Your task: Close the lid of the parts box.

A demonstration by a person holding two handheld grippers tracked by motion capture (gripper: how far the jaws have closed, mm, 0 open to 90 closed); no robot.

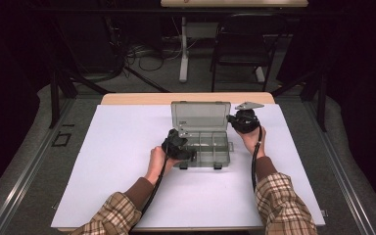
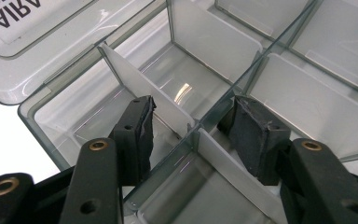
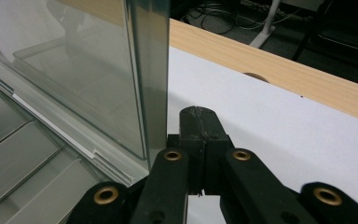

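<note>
Left hand-held gripper (image 2: 191, 133) sits released, straddling a white divider (image 2: 142, 88) in the clear organizer box (image 1: 203, 142); right hand-held gripper (image 3: 199, 126) is clenched empty beside the raised lid (image 1: 200, 115).

Between the pads of your left hand-held gripper (image 2: 191, 135) stands a white divider (image 2: 144, 88) of matt, smooth plastic. Around it the organizer box (image 2: 279, 93) is clear grey plastic, glossy, with bright reflections on its floor. The pads (image 2: 256, 135) themselves look like dark rubber, rough and worn at the edges, on matt black plastic arms with brass-coloured rivets. Just left of your right hand-held gripper (image 3: 200, 130) the box lid (image 3: 98, 70) is smooth and shiny. Under it lies matt white paper (image 3: 270, 116) on the counter (image 3: 261, 65), whose far edge is pale wood with fine grain. Your sleeves (image 1: 284, 205) are checked cloth.
</note>
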